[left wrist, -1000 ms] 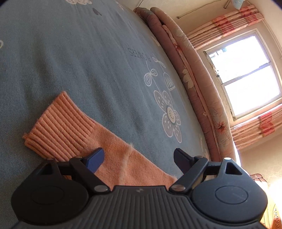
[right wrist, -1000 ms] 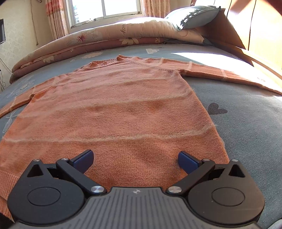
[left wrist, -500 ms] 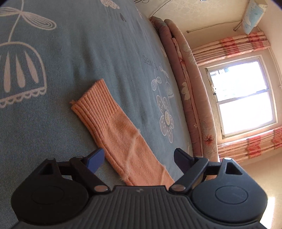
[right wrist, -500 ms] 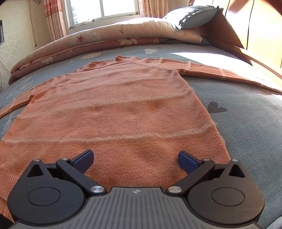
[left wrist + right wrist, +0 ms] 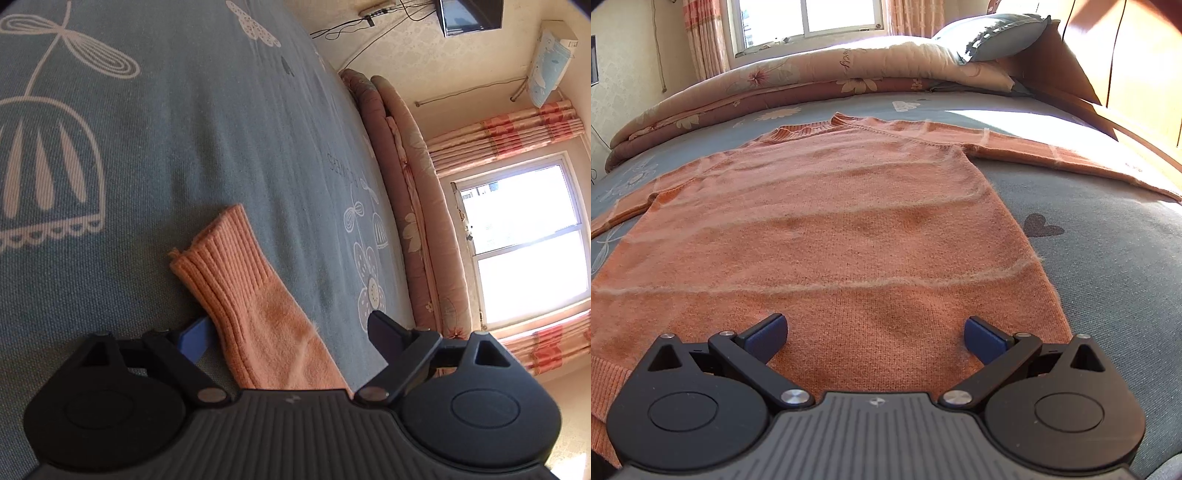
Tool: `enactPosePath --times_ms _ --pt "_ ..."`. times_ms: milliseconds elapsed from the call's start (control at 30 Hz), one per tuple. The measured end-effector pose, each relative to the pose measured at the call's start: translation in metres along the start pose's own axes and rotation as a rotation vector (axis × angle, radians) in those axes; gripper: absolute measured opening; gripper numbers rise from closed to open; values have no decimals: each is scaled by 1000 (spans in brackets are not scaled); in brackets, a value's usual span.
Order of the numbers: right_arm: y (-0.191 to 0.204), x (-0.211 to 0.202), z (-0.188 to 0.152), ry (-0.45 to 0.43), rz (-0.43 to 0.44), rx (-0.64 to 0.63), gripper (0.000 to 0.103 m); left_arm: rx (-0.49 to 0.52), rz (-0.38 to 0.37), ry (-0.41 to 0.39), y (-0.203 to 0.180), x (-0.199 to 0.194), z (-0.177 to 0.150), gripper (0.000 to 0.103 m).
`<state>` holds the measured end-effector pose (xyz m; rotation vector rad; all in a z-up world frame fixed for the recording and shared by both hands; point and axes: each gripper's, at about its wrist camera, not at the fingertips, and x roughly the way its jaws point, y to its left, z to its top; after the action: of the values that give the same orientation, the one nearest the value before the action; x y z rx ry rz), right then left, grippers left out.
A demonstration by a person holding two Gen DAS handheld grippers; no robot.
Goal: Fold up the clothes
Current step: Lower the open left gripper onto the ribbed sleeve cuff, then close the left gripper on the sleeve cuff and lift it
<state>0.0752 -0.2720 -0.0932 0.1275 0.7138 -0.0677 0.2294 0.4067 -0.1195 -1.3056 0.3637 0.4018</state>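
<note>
An orange knit sweater (image 5: 827,229) with thin pale stripes lies flat on the grey-blue bed sheet (image 5: 1108,258), neck toward the window, both sleeves spread outward. My right gripper (image 5: 875,338) hovers open over the sweater's lower part, near the hem. In the left wrist view, one sleeve (image 5: 258,314) with its ribbed cuff (image 5: 218,251) runs between the fingers of my left gripper (image 5: 291,338), which is open. The sleeve's left edge covers part of the left blue pad (image 5: 195,338).
A folded floral quilt (image 5: 820,85) lies along the far side of the bed, with a grey pillow (image 5: 997,35) beside it. A wooden headboard (image 5: 1126,66) stands at right. The window (image 5: 524,240) and curtains are beyond the bed.
The left gripper has shifted along the sleeve toward its cuff, so the cuff now sits closer and the sleeve lies between the fingers. The right gripper has hardly moved.
</note>
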Motion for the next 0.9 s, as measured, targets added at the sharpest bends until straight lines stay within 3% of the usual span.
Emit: enactPosePath --times_ms 133,267,567,633,733,800,867,900 --pt "3 3 0 0 -13 -15 103 -17 -61 23 -1 4 6 89" --pt "5 4 0 -1 -20 -21 103 24 -168 130 -1 12 -3 89" --pt "5 6 1 -3 -19 -24 103 167 -33 76 -15 18 -5 86" --pt "5 5 0 -5 -18 -24 103 229 -3 72 -18 13 -11 77" --pt "5 6 0 -8 -19 -25 103 262 30 47 -13 8 -15 55" --pt "5 6 0 -8 -21 -27 103 240 57 42 -9 6 -12 28" --pt "5 6 0 -10 -20 -27 103 257 82 40 -14 4 -13 10" --pt "5 6 -1 -12 -20 -27 103 269 94 40 -17 3 -14 8"
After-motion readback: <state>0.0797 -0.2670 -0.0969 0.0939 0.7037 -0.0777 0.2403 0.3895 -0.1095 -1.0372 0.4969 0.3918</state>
